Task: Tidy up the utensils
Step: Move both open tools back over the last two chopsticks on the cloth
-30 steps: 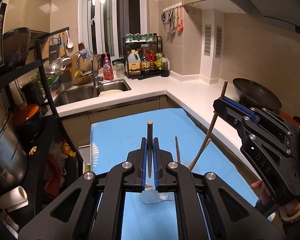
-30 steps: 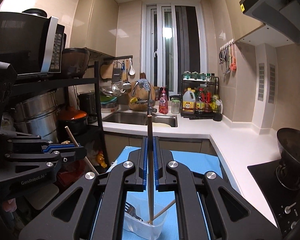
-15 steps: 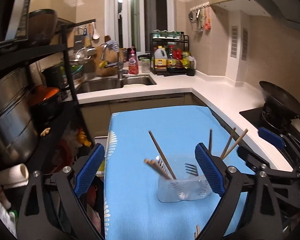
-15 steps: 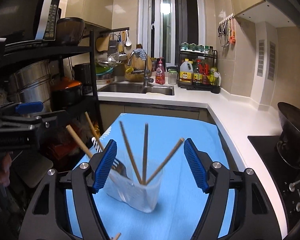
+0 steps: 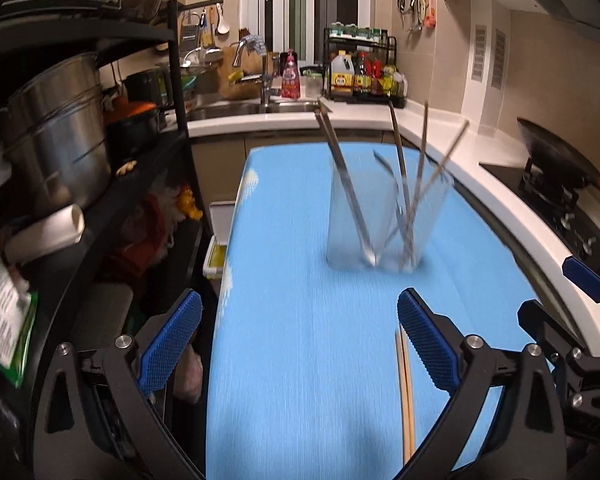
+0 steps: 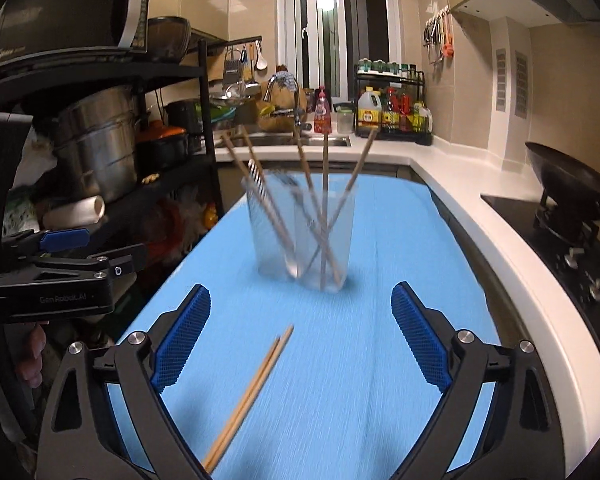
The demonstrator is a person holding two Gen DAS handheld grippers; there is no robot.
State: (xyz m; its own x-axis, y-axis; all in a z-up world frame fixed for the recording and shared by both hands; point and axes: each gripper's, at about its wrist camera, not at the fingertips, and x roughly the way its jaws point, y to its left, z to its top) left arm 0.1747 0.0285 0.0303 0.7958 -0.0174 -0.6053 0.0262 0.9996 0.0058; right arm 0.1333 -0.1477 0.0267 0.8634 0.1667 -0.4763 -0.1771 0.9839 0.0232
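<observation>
Left wrist view is showing the left gripper hanging low over the blue mat, its jaws standing wide apart with nothing between them; they have just been opening. A clear cup is standing further up the mat, blurred, and it is carrying several chopsticks that lean out over its rim in different directions, with a fork's tines faintly showing among them. Two loose chopsticks are lying side by side on the mat, just beside the inner face of the gripper's right-hand pad and well short of the cup.

Right wrist view is giving the same layout from the other side. The right gripper is also gaping empty above the mat, its jaws having just been opening too. The cup is sitting ahead of it with sticks fanning out, and the loose pair is running diagonally between its pads, flat on the cloth and untouched. The left gripper is showing at the left edge, with fingers of the person's hand below it.

As a judgement, the job is looking mostly done: most utensils are already standing in the cup, and only this last pair is waiting to be picked up and dropped in. No other stray utensil is showing on the mat in either view.
</observation>
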